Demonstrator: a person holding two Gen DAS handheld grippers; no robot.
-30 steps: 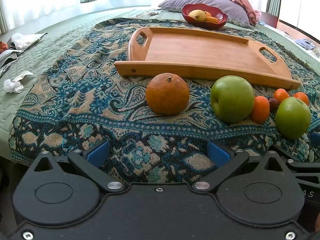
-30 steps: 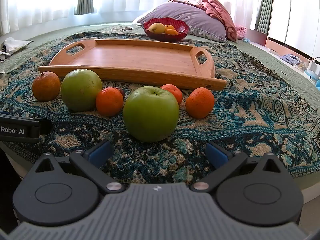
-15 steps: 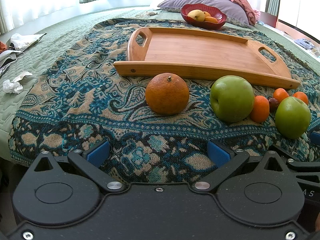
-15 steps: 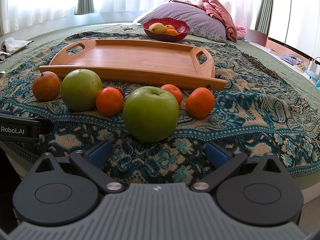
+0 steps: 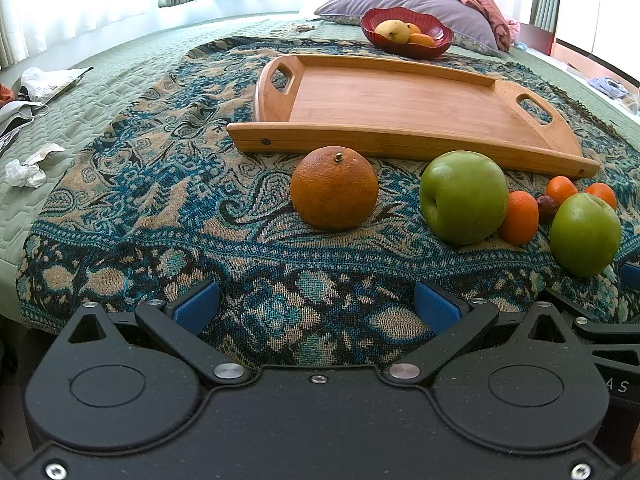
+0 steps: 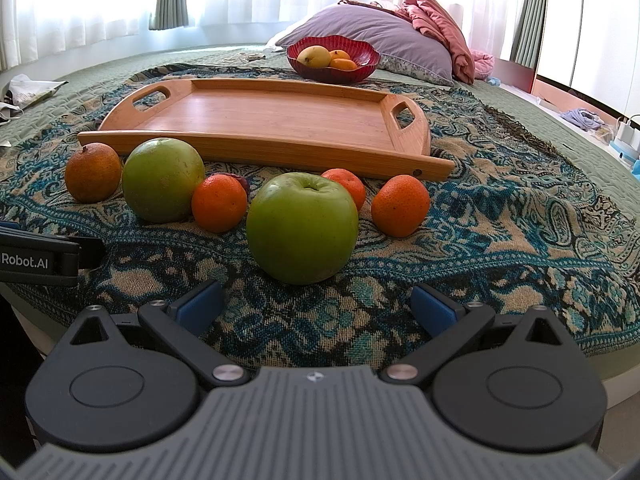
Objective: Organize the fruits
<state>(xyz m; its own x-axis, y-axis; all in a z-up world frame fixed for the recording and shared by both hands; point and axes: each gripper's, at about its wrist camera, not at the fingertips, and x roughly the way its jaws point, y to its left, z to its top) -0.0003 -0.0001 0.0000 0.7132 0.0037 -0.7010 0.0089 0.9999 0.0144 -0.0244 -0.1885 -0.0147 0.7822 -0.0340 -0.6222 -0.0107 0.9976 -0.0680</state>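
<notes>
A row of fruit lies on a patterned blue blanket in front of an empty wooden tray (image 5: 400,98) (image 6: 272,116). A large orange (image 5: 334,188) (image 6: 93,172) sits straight ahead of my left gripper (image 5: 316,306), which is open and empty. A green apple (image 6: 302,227) (image 5: 585,234) sits just ahead of my right gripper (image 6: 316,306), also open and empty. A second green apple (image 5: 464,197) (image 6: 163,179), three small tangerines (image 6: 219,202) (image 6: 400,205) (image 6: 347,185) and a small dark fruit (image 5: 546,206) lie between and behind them.
A red bowl (image 6: 333,59) (image 5: 406,33) with yellow and orange fruit stands behind the tray, by a purple pillow (image 6: 380,36). Crumpled paper (image 5: 24,170) and bags (image 5: 48,80) lie on the green quilt at left. The bed's front edge is just below both grippers.
</notes>
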